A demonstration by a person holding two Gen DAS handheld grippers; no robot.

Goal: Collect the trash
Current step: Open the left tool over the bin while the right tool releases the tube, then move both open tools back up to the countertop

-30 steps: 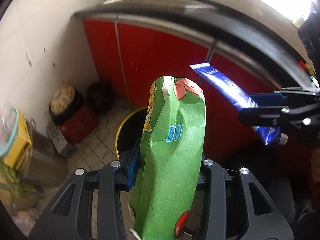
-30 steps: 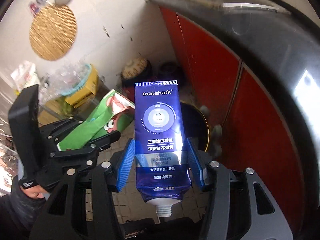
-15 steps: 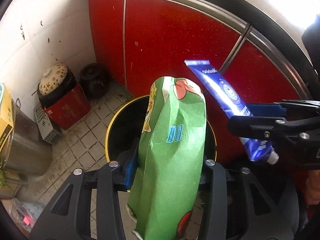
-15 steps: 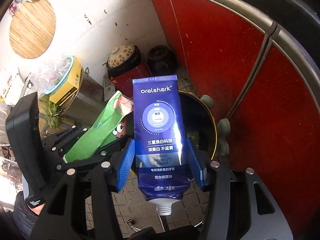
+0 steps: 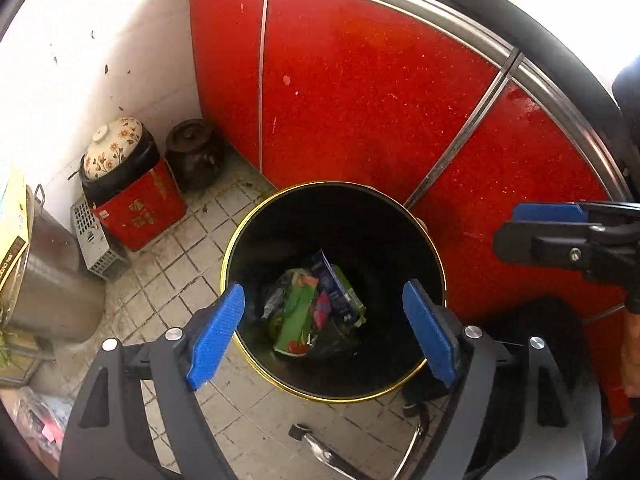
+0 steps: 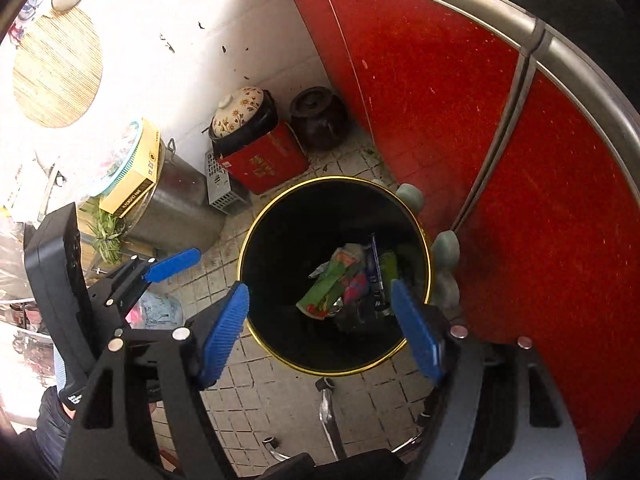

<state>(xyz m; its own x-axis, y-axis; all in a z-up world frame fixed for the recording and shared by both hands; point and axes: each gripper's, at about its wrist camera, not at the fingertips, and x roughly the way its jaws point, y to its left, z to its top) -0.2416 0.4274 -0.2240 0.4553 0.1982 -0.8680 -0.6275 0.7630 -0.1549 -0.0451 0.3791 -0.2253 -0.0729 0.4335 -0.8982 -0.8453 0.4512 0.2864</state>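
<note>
While both my left gripper and right gripper hang spread and empty, the black bin holds the green carton and blue tube.

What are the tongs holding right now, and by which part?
Nothing. Both the left tongs and right tongs are open and empty; the green carton and blue tube lie inside the bin.

Glossy red cabinet doors with metal trim meet a speckled white wall at a corner; grimy pale floor tiles lie below.
</note>
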